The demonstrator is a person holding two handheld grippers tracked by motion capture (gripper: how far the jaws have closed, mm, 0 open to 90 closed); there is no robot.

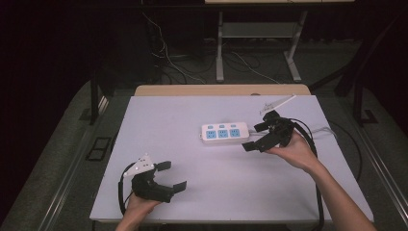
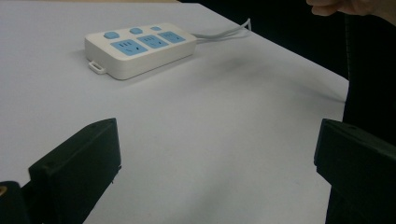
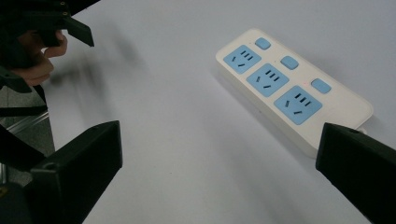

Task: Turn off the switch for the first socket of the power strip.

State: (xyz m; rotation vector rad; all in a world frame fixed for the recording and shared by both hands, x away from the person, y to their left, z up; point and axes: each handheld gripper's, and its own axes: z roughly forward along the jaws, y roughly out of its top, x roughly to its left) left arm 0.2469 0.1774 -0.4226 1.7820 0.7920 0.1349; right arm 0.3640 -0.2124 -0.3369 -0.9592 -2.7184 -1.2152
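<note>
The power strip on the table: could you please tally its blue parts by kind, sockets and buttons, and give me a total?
On the power strip, counted in the right gripper view:
Blue sockets: 3
Blue buttons: 3
Total: 6 blue parts
</note>
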